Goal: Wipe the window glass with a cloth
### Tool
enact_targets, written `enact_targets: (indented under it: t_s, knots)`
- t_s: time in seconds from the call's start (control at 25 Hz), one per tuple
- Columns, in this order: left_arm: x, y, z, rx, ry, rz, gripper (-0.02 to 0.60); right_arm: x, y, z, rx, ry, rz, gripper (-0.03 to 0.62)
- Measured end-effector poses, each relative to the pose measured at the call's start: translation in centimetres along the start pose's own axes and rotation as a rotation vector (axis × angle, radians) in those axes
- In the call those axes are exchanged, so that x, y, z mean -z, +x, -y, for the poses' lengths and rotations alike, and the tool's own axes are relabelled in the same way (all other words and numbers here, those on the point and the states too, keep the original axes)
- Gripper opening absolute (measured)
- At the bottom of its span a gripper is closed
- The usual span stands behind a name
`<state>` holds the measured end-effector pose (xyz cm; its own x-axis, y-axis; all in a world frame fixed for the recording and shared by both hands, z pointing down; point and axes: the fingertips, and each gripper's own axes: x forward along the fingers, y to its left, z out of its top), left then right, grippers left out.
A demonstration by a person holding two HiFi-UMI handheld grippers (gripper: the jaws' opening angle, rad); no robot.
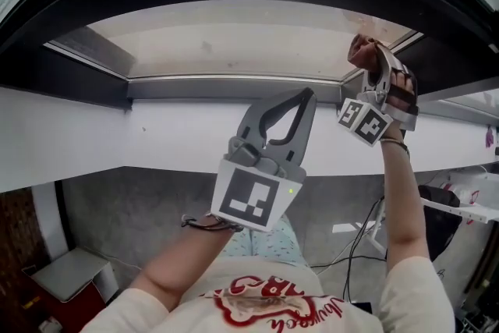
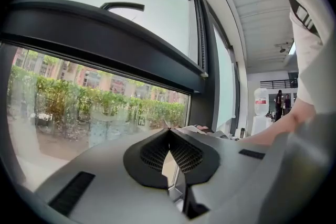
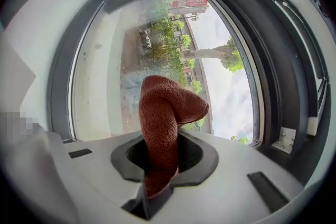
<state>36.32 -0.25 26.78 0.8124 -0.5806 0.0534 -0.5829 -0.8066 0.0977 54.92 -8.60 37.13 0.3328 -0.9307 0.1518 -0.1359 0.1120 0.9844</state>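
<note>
Rust-brown terry cloth [image 3: 165,113] is clamped in my right tongs [image 3: 159,150]. The jaws are closed on its lower part, and the rest stands up past the tips as a thick roll that folds over at the top. It is held up at the right end of the window glass [image 3: 105,71], close to the dark frame [image 3: 252,60] that borders the glass on that side. The folded end sits right against or just short of the pane, and I cannot tell which.

My left tongs [image 1: 308,95] hover below the glass, about level with the white sill [image 1: 117,129]. Their tips are pressed together with nothing between them.

I judge the wiping to be at an early point or in the middle, not near the end. The right gripper view shows specks and a hazy, mottled patch on the glass just beside the cloth. The head view shows faint marks across the wide stretch of glass to the left of the cloth. The pictures show no streak or cleaned band, so I cannot say how much of the pane is already done. Most of the glass left of the cloth looks as if it needs passes.

The cloth looks dry and nubbly, bunched rather than spread flat. Only the folded end would meet the glass.
</note>
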Motion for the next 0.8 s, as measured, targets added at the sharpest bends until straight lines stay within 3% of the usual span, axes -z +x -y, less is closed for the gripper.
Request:
enact_targets:
  t_s: [0.16,0.32,0.56,0.8]
  knots:
    - [2.1,0.1,-1.0,-0.035,-0.045,-0.009,0.021,0.3,0.6,-3.2,-0.056,0.04,-0.014,0.084]
    - [5.7,-0.1,-1.8,-0.049,-0.029,-0.052,0.021,0.5,1.3,-6.4,-0.073,0.047,-0.02,0.084]
    - [9.2,-0.1,-2.6,-0.07,-0.088,-0.093,0.021,0.9,2.0,-14.2,-0.198,-0.012,-0.024,0.085]
    - [9.6,0.1,-3.1,-0.111,-0.142,-0.078,0.021,1.5,2.6,-16.5,-0.178,-0.016,-0.004,0.086]
